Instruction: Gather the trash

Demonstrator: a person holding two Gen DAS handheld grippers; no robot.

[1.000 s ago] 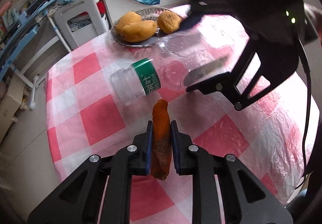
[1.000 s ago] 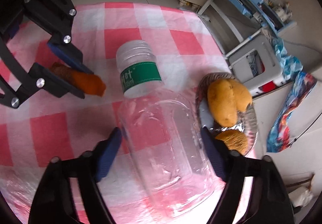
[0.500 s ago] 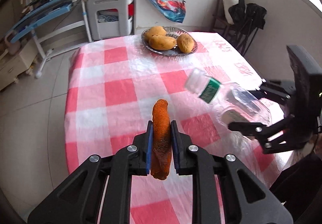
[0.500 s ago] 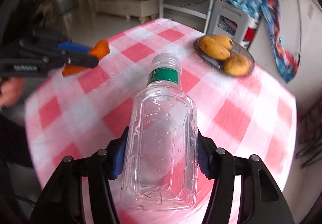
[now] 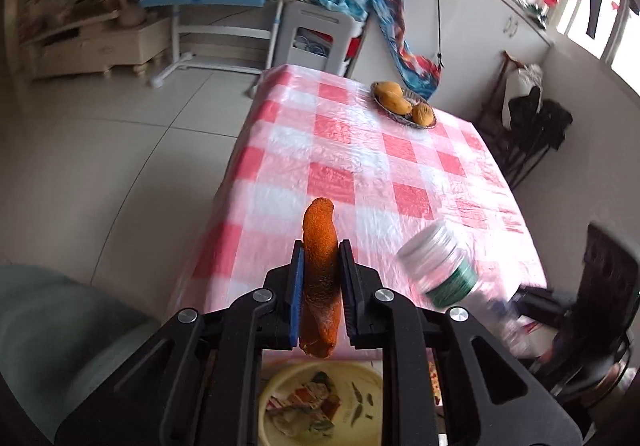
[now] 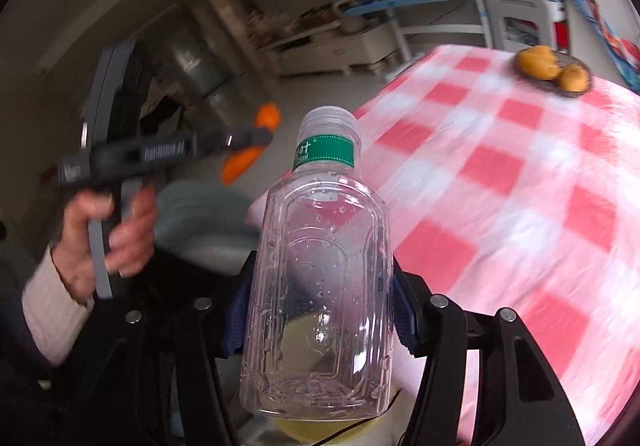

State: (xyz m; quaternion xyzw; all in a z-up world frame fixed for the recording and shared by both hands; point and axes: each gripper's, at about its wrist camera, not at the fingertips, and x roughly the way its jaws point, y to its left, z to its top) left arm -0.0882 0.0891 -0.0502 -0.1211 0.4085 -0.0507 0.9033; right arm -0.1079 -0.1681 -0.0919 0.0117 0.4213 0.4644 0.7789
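My left gripper (image 5: 320, 270) is shut on an orange peel (image 5: 319, 242) that stands up between its blue pads. It hangs off the table's near edge, above a yellow bin (image 5: 267, 402) with scraps in it. My right gripper (image 6: 320, 310) is shut on a clear empty plastic bottle (image 6: 324, 246) with a green label, its cap pointing away from me. The bottle (image 5: 436, 266) also shows blurred at the right of the left wrist view. In the right wrist view, a hand (image 6: 100, 238) holds the left gripper (image 6: 256, 135) with the peel (image 6: 266, 117).
The table with a red and white checked cloth (image 5: 360, 165) stretches ahead, with a plate of mangoes (image 5: 404, 105) at its far end. A grey-green seat (image 5: 60, 326) sits at lower left. A dark chair (image 5: 608, 278) stands at the right. Tiled floor lies left of the table.
Both grippers have pulled back from over the table to beyond its near edge, carrying the peel and the bottle. The right gripper closed on the bottle. The yellow bin has come into view below.
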